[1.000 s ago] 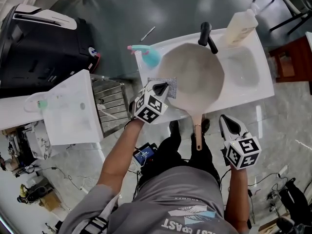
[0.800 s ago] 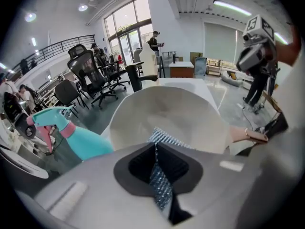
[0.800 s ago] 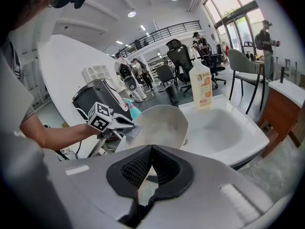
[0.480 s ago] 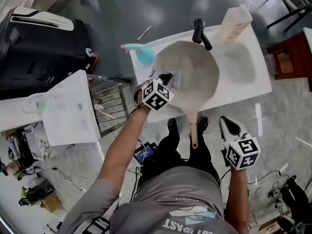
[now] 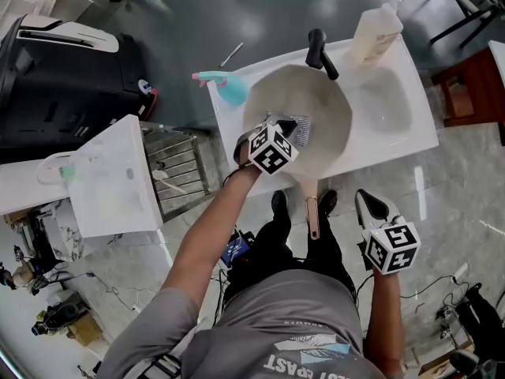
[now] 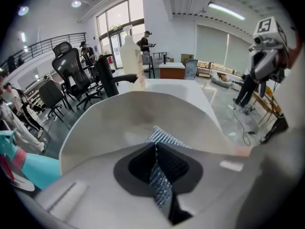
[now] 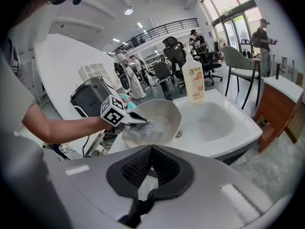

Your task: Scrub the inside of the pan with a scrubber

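A beige pan rests across the left end of the white sink, its handle pointing toward me. My left gripper reaches over the pan's near-left wall and is shut on a silver mesh scrubber. In the left gripper view the scrubber is pinched between the jaws, its edge over the pan's inside. My right gripper hangs off the sink's front, right of the handle, shut with nothing in it. The right gripper view shows the pan and the scrubber.
A black faucet and a cream soap bottle stand at the sink's far edge. A teal spray bottle lies left of the pan. A white stand with a metal rack and a black machine sit further left.
My left gripper has carried the scrubber rightward from the pan's left rim to over its inside. The right gripper has hardly shifted.
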Demonstrator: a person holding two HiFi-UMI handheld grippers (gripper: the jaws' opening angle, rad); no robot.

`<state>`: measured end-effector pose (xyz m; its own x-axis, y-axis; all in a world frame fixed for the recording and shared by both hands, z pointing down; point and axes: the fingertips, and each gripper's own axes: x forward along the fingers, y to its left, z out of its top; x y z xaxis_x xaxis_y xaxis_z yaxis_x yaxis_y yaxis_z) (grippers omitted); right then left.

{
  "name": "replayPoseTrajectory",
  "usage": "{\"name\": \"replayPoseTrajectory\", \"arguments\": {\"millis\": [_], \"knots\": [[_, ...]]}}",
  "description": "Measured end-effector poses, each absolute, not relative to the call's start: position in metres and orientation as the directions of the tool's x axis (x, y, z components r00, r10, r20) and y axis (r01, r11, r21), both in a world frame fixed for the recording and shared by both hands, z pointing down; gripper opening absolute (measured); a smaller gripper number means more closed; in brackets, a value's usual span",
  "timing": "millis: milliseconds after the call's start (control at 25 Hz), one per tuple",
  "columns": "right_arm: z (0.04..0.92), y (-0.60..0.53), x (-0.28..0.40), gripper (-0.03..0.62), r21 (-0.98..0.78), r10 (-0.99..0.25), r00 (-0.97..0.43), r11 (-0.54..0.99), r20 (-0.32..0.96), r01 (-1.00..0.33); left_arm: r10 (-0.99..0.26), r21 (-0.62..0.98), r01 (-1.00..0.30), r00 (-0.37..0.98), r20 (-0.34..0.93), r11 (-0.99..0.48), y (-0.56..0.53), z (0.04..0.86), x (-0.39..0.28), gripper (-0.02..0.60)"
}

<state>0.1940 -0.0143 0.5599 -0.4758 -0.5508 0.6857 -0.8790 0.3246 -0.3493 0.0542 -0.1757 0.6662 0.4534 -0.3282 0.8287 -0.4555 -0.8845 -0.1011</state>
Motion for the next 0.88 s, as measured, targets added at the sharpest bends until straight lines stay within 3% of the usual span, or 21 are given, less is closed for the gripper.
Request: {"name": "replayPoseTrajectory", "arguments": {"millis": [360,880], "knots": [[0.566,-0.019,0.183,0.002,-0.353,-0.533,-0.484,0.335,0.694,-0.874,-0.196,-0.017,-0.36,0.466,0.863,-0.933,-0.122,0.687,0.063,0.011],[0.57,-0.032,0.162,0.002,-0.354,-0.511,-0.501,0.363,0.699,-0.862,-0.25,-0.11,-0.337,0.408,0.878,-0.935,-0.123,0.658,0.028,0.011]]}}
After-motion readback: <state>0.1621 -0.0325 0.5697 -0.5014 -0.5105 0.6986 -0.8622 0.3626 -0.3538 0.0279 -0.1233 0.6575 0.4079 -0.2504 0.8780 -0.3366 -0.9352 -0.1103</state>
